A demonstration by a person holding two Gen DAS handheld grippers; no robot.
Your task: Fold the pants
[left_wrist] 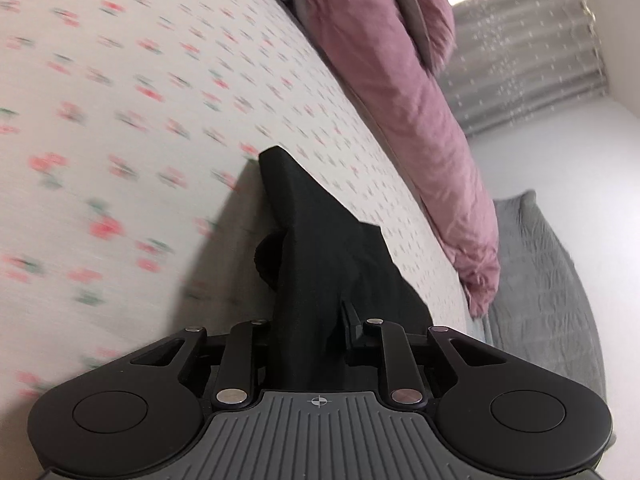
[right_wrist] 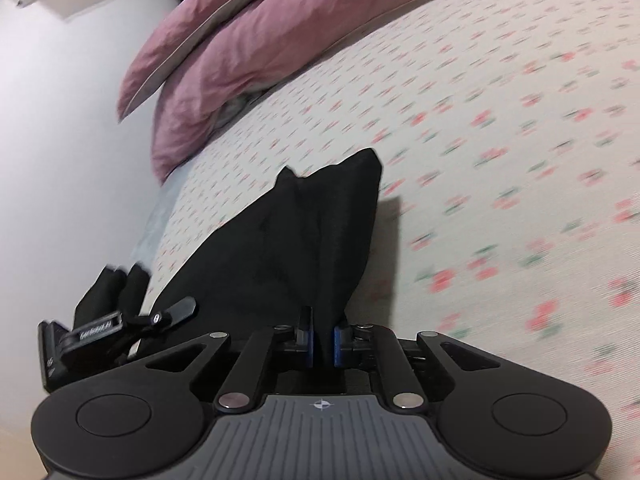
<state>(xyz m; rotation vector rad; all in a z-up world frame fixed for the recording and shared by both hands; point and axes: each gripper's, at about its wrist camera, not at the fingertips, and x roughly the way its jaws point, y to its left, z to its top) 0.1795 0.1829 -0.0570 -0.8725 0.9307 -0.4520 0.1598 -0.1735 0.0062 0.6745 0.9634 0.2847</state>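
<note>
2 grippers, both clamped onto the same black pants (right_wrist: 288, 248) right now. The right gripper (right_wrist: 323, 340) has its blue pads pressed together on a pinch of fabric, which rises up out of the jaws into a peaked bunch. The left gripper (left_wrist: 316, 336) is also pinching cloth; the fabric fills the gap between its fingers and drapes forward over the bed. In the right wrist view you can also see the left gripper off to the lower left, held by a gloved hand (right_wrist: 108, 292).

The pants are lifted off the floral bedsheet (left_wrist: 120, 100), hanging between the 2 grips, with a pink duvet (left_wrist: 400, 80) bunched along the far side and a grey blanket (left_wrist: 540, 280) at the bed's edge.

What could go wrong, imo: each grip looks like it's on a small bunch, not a clean hem or waistband, so 1 layer might slide out mid-swing and the fold lands crooked. The sheet is blurry in both views, so things are moving quick, and a fast sweep could drag the trailing end into the duvet or leave it twisted. Can't tell how many layers each jaw has.
</note>
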